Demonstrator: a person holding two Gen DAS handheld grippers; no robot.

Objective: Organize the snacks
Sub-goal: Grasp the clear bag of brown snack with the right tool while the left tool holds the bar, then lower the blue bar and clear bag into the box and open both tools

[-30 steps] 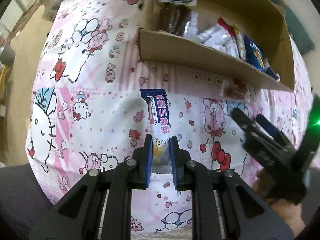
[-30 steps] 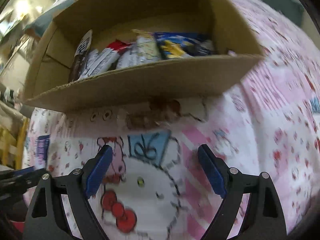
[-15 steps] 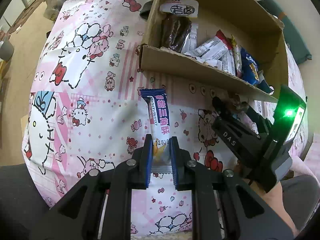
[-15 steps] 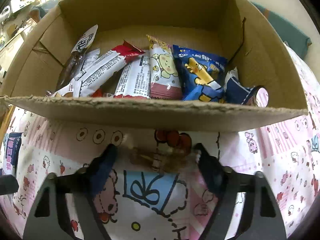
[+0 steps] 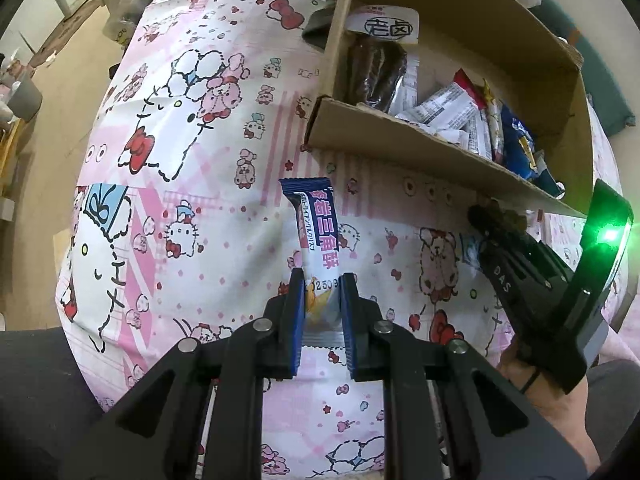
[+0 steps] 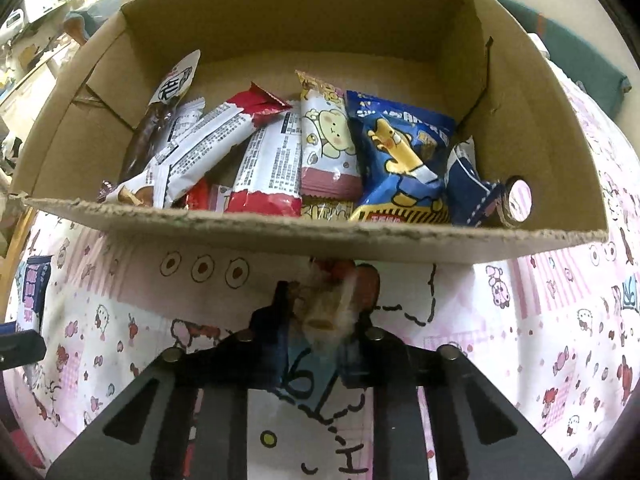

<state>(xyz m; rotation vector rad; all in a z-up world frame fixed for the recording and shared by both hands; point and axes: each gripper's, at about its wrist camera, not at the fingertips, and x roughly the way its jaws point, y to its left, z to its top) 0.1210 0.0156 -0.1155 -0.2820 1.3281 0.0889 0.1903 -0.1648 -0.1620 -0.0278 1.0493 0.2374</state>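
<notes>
Your left gripper [image 5: 322,300] is clenched on the near end of the blue-and-white snack bar [image 5: 318,236], which stretches away over the patterned cloth [image 5: 192,184] toward the cardboard box [image 6: 320,240]. Your right gripper [image 6: 320,316] is closing on a small clear-wrapped snack [image 6: 326,304] that lies between its jaws, just beside the box's near wall. Both pickups look under way; next, lift each over that wall and drop it among the packets inside.

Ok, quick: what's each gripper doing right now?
Left gripper: shut on the blue-and-white snack packet.
Right gripper: closing around a small clear-wrapped snack by the cardboard box.
</notes>
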